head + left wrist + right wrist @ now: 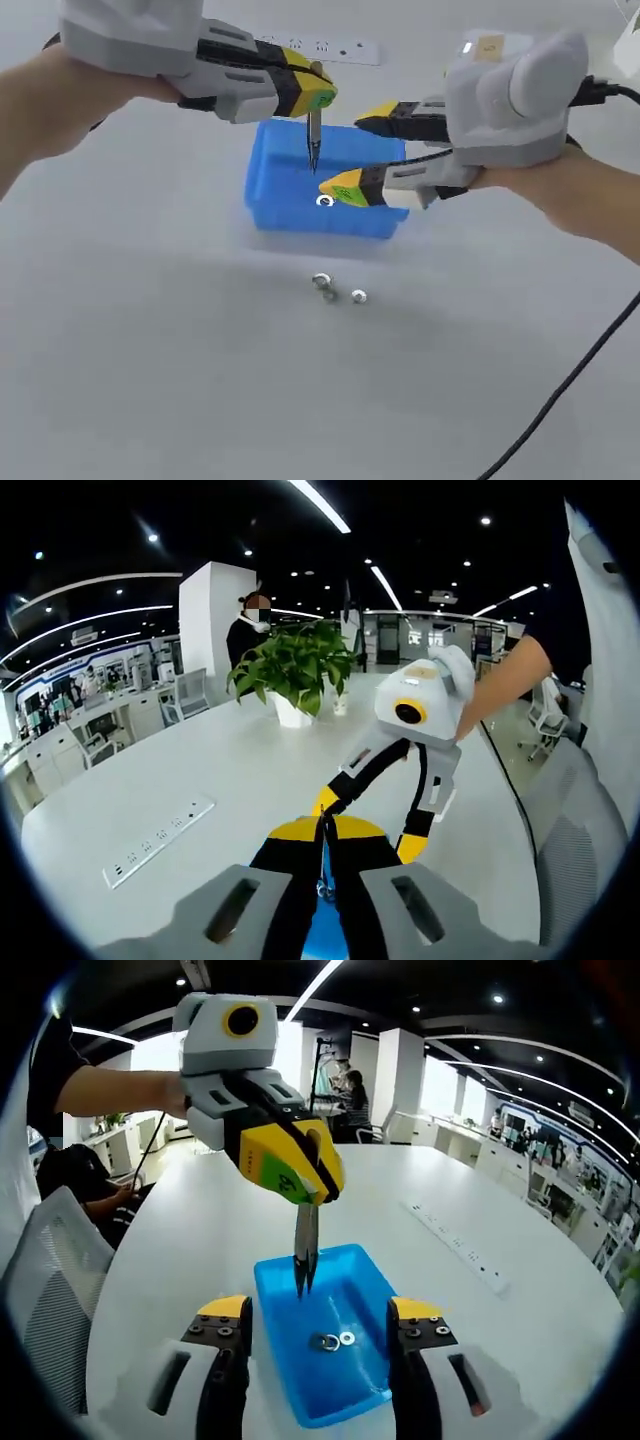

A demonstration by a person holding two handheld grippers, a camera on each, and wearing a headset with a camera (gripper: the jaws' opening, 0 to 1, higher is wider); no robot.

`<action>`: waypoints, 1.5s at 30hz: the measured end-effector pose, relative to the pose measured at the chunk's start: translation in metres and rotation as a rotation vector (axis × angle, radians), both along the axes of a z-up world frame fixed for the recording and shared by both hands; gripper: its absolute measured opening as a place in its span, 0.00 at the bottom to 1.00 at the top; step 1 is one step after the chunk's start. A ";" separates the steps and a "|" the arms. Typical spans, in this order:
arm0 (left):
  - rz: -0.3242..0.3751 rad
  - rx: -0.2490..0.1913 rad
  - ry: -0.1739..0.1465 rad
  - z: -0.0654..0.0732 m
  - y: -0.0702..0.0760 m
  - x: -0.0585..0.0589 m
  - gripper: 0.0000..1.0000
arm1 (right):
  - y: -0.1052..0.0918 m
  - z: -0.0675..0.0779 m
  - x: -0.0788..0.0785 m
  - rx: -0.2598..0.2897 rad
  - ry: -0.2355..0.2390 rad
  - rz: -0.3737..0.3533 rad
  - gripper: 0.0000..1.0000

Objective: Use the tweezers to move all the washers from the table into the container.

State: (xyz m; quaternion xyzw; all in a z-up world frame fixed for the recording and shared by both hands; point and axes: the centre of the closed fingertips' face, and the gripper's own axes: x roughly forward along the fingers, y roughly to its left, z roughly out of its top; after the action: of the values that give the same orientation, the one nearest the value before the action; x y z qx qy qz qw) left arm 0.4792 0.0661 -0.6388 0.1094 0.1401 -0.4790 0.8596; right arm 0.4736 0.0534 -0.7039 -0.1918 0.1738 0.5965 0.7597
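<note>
Notably, right gripper view shows two washers (327,1342) inside the container (275,1320).

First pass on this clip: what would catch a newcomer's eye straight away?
The bright blue container in the middle of the white table stands out, with the left gripper holding tweezers point-down over it. The right gripper hangs open at its right side. Two washers lie inside the container, and three loose washers sit on the table in front of it.

Two washers (327,1341) lie in the container (345,1388), other washers (330,292) before it.
</note>
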 end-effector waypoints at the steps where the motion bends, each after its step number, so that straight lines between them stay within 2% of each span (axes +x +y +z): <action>1: 0.000 0.004 0.000 -0.001 0.000 -0.001 0.06 | -0.006 0.001 0.000 0.000 -0.005 -0.021 0.63; 3: 0.003 0.008 -0.007 -0.001 0.000 -0.003 0.06 | -0.020 0.003 -0.003 0.018 -0.003 -0.061 0.67; 5: 0.006 -0.002 -0.001 0.000 0.001 -0.005 0.06 | -0.036 0.000 -0.010 0.013 0.001 -0.085 0.69; 7: 0.006 0.001 0.011 -0.002 0.001 -0.007 0.06 | -0.051 -0.003 -0.017 0.005 0.001 -0.116 0.73; 8: 0.005 0.008 0.027 -0.005 0.002 -0.010 0.06 | -0.058 -0.004 -0.019 0.006 0.002 -0.140 0.75; 10: 0.005 0.026 0.033 -0.011 0.004 -0.016 0.06 | -0.074 -0.008 -0.023 0.008 0.007 -0.218 0.87; 12: 0.003 0.017 0.047 -0.012 0.003 -0.021 0.06 | -0.083 -0.013 -0.031 0.002 0.016 -0.235 0.93; 15: -0.009 -0.006 0.047 -0.011 -0.002 -0.037 0.06 | -0.098 -0.018 -0.044 0.005 0.054 -0.262 0.92; 17: -0.016 0.000 0.045 -0.012 -0.006 -0.046 0.06 | -0.104 -0.019 -0.049 0.015 0.065 -0.276 0.92; 19: -0.013 0.015 0.041 -0.016 -0.008 -0.051 0.06 | -0.108 -0.019 -0.054 0.019 0.079 -0.291 0.92; 21: -0.008 0.009 0.072 -0.020 -0.009 -0.058 0.06 | -0.111 -0.018 -0.058 0.018 0.066 -0.302 0.93; 23: -0.010 0.013 0.064 -0.021 -0.011 -0.063 0.06 | -0.113 -0.018 -0.062 0.028 0.088 -0.300 0.94; 24: -0.010 0.012 0.064 -0.020 -0.017 -0.071 0.06 | -0.114 -0.017 -0.065 0.032 0.089 -0.301 0.94; 26: -0.018 -0.006 0.076 -0.021 -0.021 -0.079 0.06 | -0.116 -0.019 -0.071 0.025 0.091 -0.293 0.94; 30: -0.018 0.008 0.079 -0.030 -0.030 -0.091 0.06 | -0.118 -0.025 -0.084 -0.004 0.099 -0.266 0.94; 33: -0.014 0.010 0.087 -0.036 -0.034 -0.099 0.06 | -0.118 -0.027 -0.091 -0.006 0.109 -0.253 0.93; 37: -0.019 0.000 0.084 -0.039 -0.036 -0.104 0.06 | -0.118 -0.028 -0.097 -0.006 0.125 -0.252 0.91; 39: -0.023 0.005 0.069 -0.039 -0.035 -0.103 0.06 | -0.119 -0.029 -0.100 -0.005 0.136 -0.253 0.90; 45: -0.043 0.004 0.066 -0.043 -0.038 -0.102 0.06 | -0.122 -0.031 -0.105 -0.006 0.141 -0.257 0.90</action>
State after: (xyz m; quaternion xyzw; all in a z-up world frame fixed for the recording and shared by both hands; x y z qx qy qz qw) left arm 0.3775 0.0281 -0.6819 0.0982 0.1667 -0.5006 0.8438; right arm 0.3689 -0.0683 -0.7344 -0.1279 0.2514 0.5059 0.8152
